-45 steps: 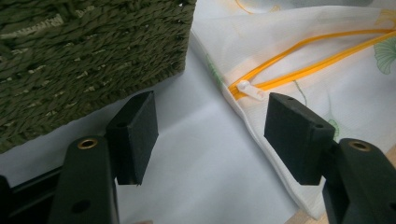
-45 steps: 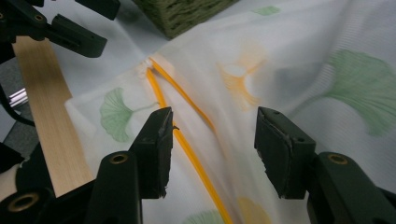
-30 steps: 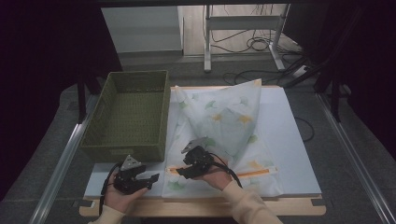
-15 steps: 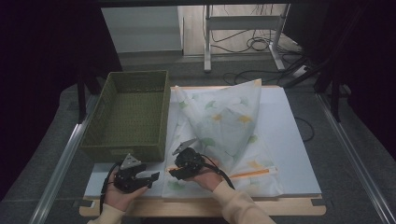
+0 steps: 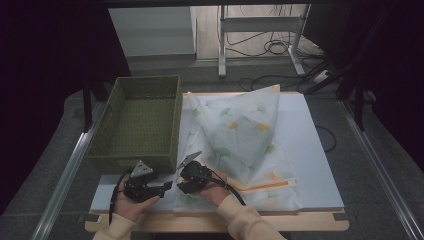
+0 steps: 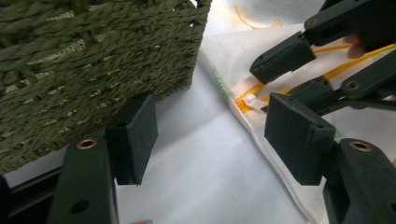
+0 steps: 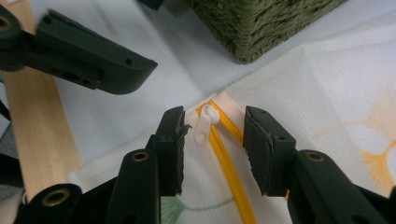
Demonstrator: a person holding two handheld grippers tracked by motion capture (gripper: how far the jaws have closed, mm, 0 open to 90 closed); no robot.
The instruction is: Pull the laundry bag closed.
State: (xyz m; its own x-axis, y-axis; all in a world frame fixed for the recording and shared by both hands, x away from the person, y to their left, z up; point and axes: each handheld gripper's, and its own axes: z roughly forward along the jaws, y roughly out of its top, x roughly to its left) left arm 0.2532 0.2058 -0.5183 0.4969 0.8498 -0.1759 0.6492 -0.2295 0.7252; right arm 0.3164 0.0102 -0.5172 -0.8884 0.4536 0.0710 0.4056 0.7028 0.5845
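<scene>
A white mesh bag [image 5: 245,130] printed with green and yellow leaves lies on the white board, its orange zipper [image 5: 265,186] running along the near edge. In the right gripper view, the white zipper pull [image 7: 203,123] sits at the bag's corner between the jaws of my right gripper [image 7: 214,115]. Those jaws have just been closing but do not pinch the pull. My left gripper [image 6: 212,121] is open over bare board beside the basket's corner, with nothing between its pads. In the high view, the left gripper [image 5: 164,186] and right gripper [image 5: 184,181] almost meet at the bag's near-left corner.
A green woven basket [image 5: 140,120] stands on the left of the board [image 5: 310,130], its corner close to both grippers [image 7: 261,28]. A wooden strip [image 5: 300,222] edges the table's near side. Cables and a metal stand lie on the floor beyond.
My right gripper has moved left and down along the bag's near edge to its corner, and its jaws have narrowed around the zipper pull. The left gripper has stayed put.
</scene>
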